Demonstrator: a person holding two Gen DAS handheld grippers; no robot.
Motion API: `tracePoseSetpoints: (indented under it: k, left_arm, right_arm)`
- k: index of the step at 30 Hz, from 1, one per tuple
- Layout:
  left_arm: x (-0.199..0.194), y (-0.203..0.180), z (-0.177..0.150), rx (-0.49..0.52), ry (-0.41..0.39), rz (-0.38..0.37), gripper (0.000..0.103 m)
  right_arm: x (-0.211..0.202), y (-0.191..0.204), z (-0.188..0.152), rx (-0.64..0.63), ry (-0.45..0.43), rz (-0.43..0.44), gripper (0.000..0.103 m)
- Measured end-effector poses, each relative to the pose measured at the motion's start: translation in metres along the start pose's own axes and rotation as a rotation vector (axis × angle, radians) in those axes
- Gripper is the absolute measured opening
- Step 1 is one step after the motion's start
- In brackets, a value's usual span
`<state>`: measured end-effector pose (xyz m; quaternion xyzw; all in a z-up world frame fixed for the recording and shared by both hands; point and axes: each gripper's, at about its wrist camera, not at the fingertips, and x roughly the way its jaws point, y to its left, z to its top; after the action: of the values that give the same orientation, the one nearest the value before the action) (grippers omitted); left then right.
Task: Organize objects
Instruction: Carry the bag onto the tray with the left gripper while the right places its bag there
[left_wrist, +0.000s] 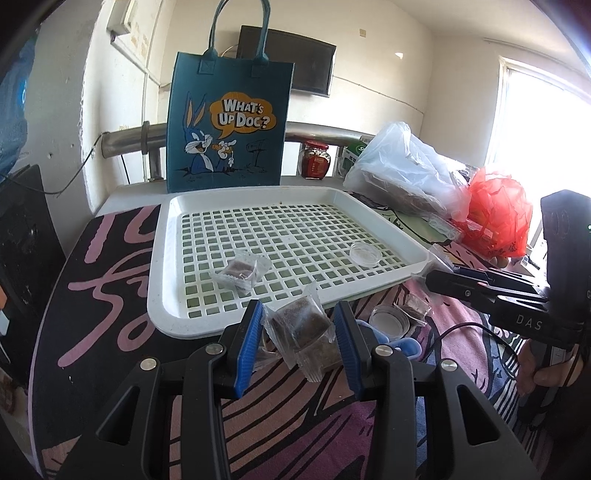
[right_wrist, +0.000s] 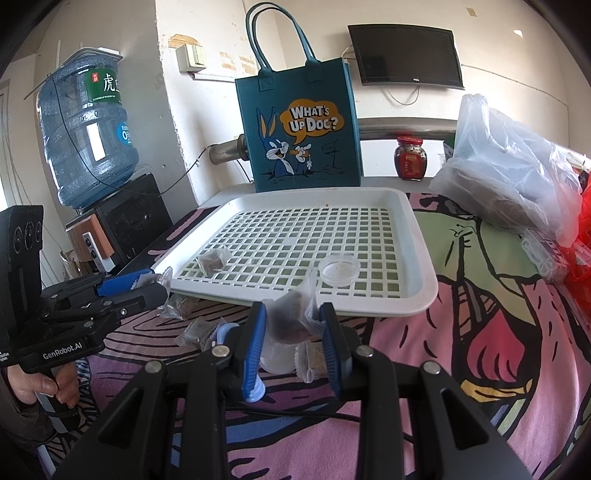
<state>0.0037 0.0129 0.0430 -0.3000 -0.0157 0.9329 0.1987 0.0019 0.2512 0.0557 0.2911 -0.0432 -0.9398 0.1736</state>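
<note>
Left claw (left_wrist: 298, 325) is gripping a wrapped brown cube (left_wrist: 301, 325) at the white tray's (left_wrist: 162, 295) 6 o'clock edge. Right claw (right_wrist: 293, 321) is pinching another wrapped cube (right_wrist: 291, 317), also at 6 o'clock. Sitting in the tray: one wrapped cube (right_wrist: 213, 259) at 8 o'clock, a clear lid (right_wrist: 339, 270) at 4 o'clock. Blue tote (right_wrist: 303, 136) is standing at 12 o'clock.

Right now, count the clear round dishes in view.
2: one dish front right in the white tray, another dish on the cloth before it; more may be hidden.
</note>
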Motion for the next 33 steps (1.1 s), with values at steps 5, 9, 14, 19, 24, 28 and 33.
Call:
tracePoseSetpoints:
  k: [5, 9, 14, 19, 24, 28, 33]
  left_arm:
    - [-0.004, 0.026, 0.015, -0.068, 0.023, 0.017, 0.039]
    - [0.004, 0.040, 0.036, -0.078, 0.025, 0.049, 0.039]
    - [0.048, 0.044, 0.034, -0.081, 0.168, 0.086, 0.039]
    - [0.068, 0.041, 0.032, -0.062, 0.195, 0.122, 0.039]
    - [0.073, 0.041, 0.035, -0.069, 0.192, 0.113, 0.053]
    - [0.051, 0.037, 0.042, -0.084, 0.123, 0.085, 0.076]
    - [-0.003, 0.033, 0.048, -0.077, -0.018, 0.076, 0.090]
  right_arm:
    - [-0.011, -0.019, 0.017, 0.068, -0.023, 0.022, 0.029]
    - [-0.018, -0.035, 0.049, 0.113, -0.046, 0.052, 0.029]
    - [0.027, -0.048, 0.065, 0.154, 0.066, 0.083, 0.029]
    - [0.072, -0.045, 0.048, 0.141, 0.195, 0.065, 0.029]
    - [0.092, -0.041, 0.044, 0.100, 0.240, 0.017, 0.033]
    - [0.077, -0.041, 0.046, 0.081, 0.194, 0.004, 0.047]
    - [0.018, -0.042, 0.057, 0.100, 0.035, 0.054, 0.054]
